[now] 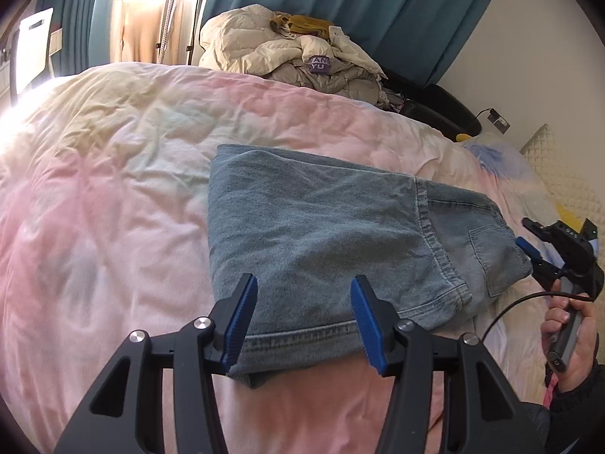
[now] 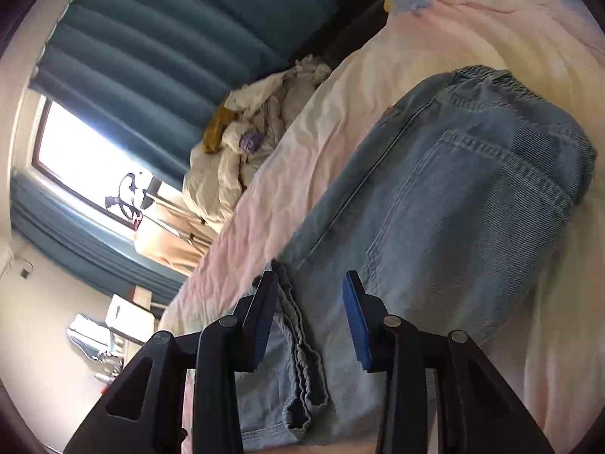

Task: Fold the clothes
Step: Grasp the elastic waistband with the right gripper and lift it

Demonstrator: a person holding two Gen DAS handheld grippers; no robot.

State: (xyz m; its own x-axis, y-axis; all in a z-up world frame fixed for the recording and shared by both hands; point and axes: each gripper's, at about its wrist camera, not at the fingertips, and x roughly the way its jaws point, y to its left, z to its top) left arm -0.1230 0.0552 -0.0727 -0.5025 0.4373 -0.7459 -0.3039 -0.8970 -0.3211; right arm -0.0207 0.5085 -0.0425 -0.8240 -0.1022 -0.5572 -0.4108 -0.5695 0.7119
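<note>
The folded jeans (image 1: pixel 340 234) lie on the bed (image 1: pixel 113 189), toward its near edge and the pillow end, their long axis running along that edge from the fold on the left to the waistband and back pocket on the right. The left hand-held gripper (image 1: pixel 302 321) hangs just above the hem at the near edge, jaws spread and empty, the denim straight ahead of it. The right hand-held gripper (image 2: pixel 310 317) sits at the waistband end, rolled on its side, jaws released with the bunched waistband edge between them but no pad pressing it. Each hand is nearest its own end, so I judge the next fold would run end to end. The bed wears a rumpled pink-and-cream cover; a pile of pale jackets (image 1: pixel 291 49) sits beyond its far edge, under teal curtains (image 1: pixel 378 11).
</note>
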